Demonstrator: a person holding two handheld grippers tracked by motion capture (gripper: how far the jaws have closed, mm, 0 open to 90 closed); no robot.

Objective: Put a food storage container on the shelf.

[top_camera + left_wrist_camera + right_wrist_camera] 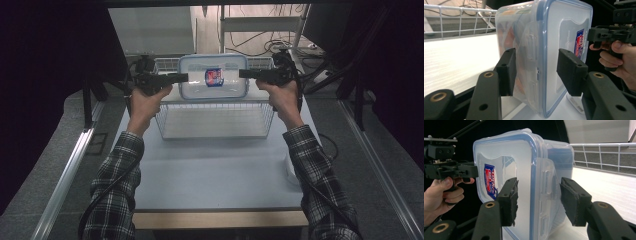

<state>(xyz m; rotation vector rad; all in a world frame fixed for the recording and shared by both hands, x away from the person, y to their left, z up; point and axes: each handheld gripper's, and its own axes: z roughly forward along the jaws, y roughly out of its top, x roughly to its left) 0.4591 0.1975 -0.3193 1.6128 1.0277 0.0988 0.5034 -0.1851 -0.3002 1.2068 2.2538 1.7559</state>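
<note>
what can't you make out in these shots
- Contents of the box: left gripper view, blurred orange shapes behind the cloudy wall.
- Label wording: too small in the high view, cut off by a jaw in the right gripper view.
- Whether the left tool and right tool pads press the box: gaps show beside the pads in both gripper views.
- Basket rear: the box covers it.

Storage container above the far part of the wire basket, which stands on the table ahead of the person. Left gripper at the container's left end, right gripper at its right end, the two facing each other across it. In each gripper view the container's lidded edge lies between the two jaws, with a gap showing at the lid-side pad. Forearms enter from the near edge, one either side of the basket
</note>
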